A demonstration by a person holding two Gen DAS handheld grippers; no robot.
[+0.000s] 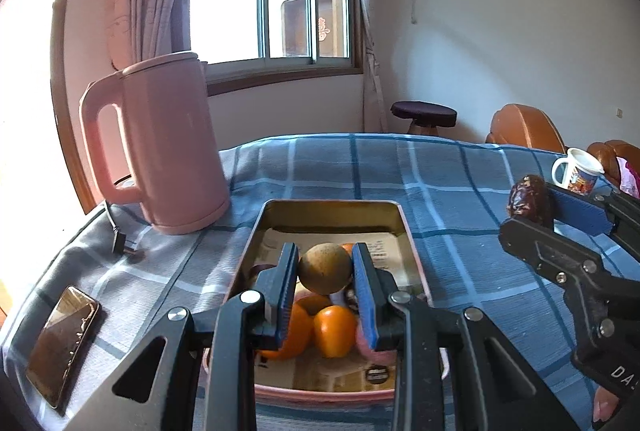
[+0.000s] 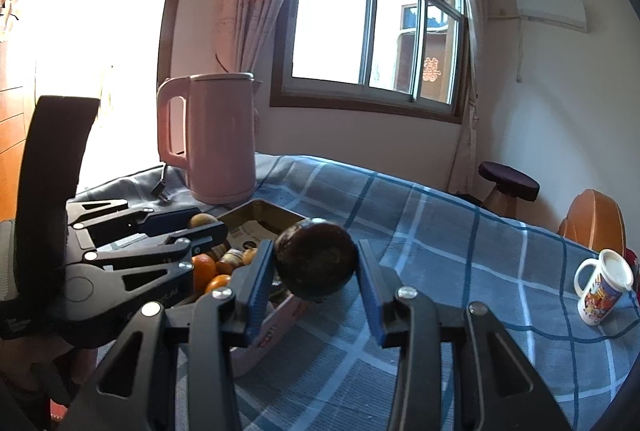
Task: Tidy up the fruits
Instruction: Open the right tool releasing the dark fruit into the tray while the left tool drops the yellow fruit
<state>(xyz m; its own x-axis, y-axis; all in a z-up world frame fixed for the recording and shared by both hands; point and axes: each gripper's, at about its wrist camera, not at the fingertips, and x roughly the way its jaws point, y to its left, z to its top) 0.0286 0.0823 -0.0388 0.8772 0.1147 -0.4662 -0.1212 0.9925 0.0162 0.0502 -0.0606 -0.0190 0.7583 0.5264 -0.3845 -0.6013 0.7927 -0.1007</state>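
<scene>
A round, dull tan-brown fruit [image 1: 325, 268] sits clamped between the blue ribbed pads of the left gripper [image 1: 325, 271], jaws drawn tight on it, above the shallow rectangular gold-lined metal tin [image 1: 332, 209]. The tin's long axis runs away from the left wrist camera; glossy orange fruits [image 1: 334, 331] lie inside on printed paper. The right gripper [image 2: 316, 263] is closed on a dark, wrinkled, brown-black fruit [image 2: 320, 261], oblong in the left wrist view, with its long axis about upright and its rounded end facing the right camera. It hangs just beside the tin, over the blue checked cloth [image 1: 452, 191]. A matte pink kettle [image 1: 168, 143] stands behind, and a dark phone [image 1: 66, 343] lies flat at left.
</scene>
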